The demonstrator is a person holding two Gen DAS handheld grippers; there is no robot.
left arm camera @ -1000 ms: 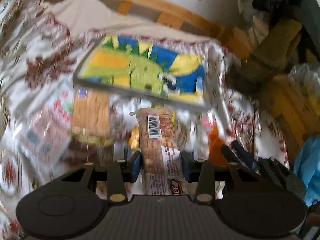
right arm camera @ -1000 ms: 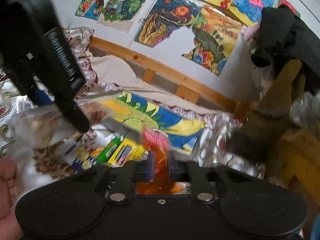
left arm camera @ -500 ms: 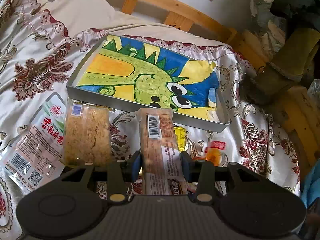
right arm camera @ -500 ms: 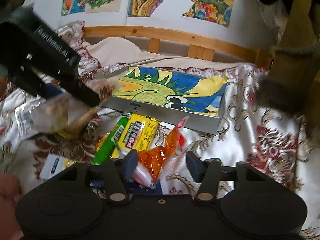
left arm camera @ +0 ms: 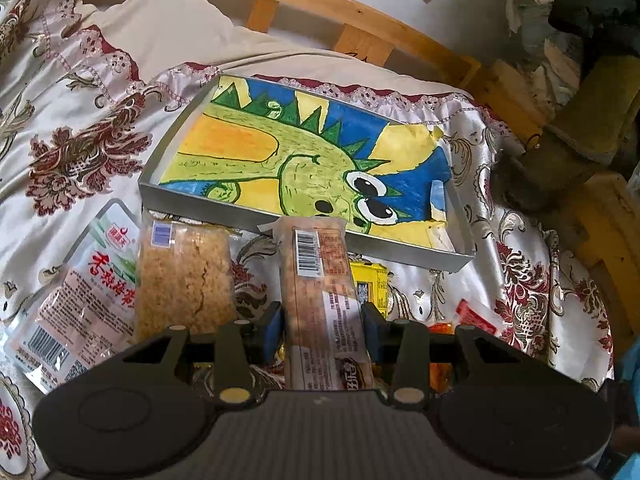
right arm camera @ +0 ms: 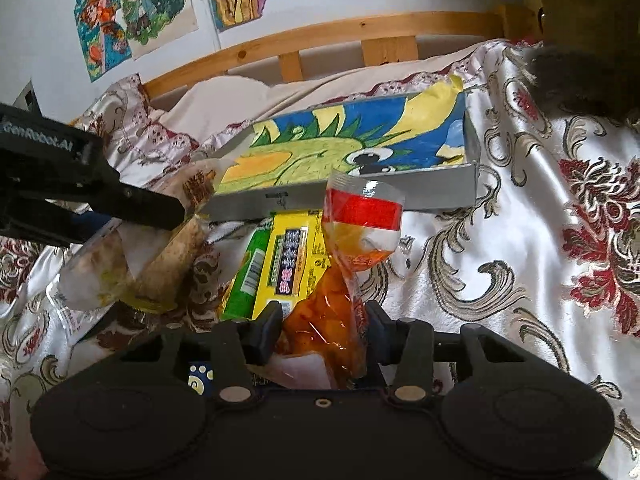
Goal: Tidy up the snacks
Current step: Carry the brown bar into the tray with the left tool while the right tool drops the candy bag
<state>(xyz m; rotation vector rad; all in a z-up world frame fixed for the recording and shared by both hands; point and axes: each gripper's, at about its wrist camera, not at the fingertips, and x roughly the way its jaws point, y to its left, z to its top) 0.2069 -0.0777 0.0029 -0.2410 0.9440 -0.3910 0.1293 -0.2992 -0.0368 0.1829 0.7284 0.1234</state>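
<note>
In the left wrist view my left gripper (left arm camera: 322,328) is shut on a long snack bar packet (left arm camera: 320,280) with a barcode. The bar's far end reaches the near rim of the grey tray (left arm camera: 192,200), which is lined with a dinosaur drawing. In the right wrist view my right gripper (right arm camera: 322,330) has its jaws closing on an orange pouch (right arm camera: 340,280) with a red band. The pouch stands upright and fills the gap between the pads. The left gripper (right arm camera: 120,208) and its bar (right arm camera: 176,256) show at the left there. The tray (right arm camera: 360,196) lies just beyond.
On the floral bedspread, a rice cracker packet (left arm camera: 184,276) and a white-pink packet (left arm camera: 84,292) lie left of the bar. Yellow (right arm camera: 292,256) and green (right arm camera: 248,272) packs lie in front of the tray. A wooden bed frame (right arm camera: 320,36) runs behind, with brown plush clutter (left arm camera: 592,120) at the right.
The right gripper rolled and sank, opened wide off the orange pouch, then narrowed around it again. The left gripper carried its bar closer to the tray's near rim, then held still.
</note>
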